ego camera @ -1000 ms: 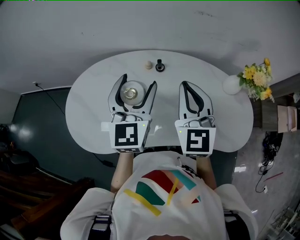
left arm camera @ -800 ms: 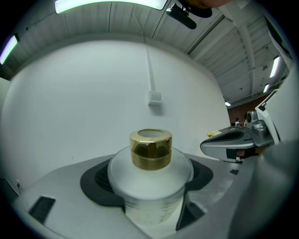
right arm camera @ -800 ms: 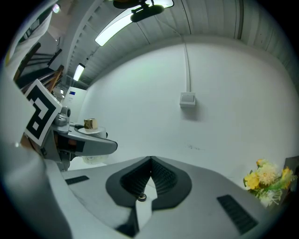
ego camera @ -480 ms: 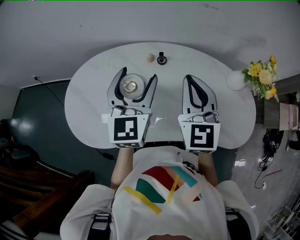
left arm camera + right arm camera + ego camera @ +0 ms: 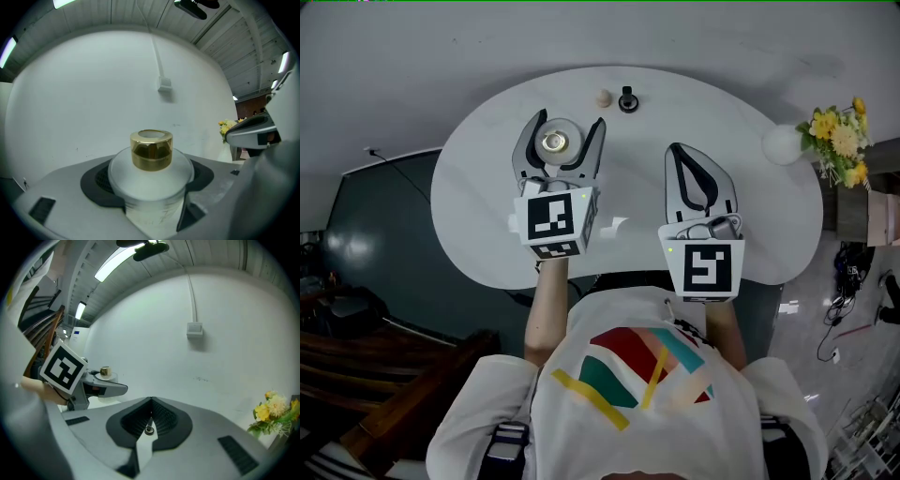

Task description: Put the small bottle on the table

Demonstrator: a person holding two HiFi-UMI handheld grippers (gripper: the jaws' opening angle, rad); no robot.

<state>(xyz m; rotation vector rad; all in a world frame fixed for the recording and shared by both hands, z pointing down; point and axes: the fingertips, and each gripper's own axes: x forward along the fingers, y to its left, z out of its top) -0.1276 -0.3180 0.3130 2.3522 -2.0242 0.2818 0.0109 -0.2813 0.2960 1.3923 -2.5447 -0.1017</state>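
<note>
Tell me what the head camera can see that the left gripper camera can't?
Only the head view shows the whole oval table, a little beige ball and a black knob-like thing at its far edge, and the person's shirt. Only the left gripper view shows the wall box with its cable. Both show the small bottle with its gold cap, held in the left gripper, and the yellow flowers.
</note>
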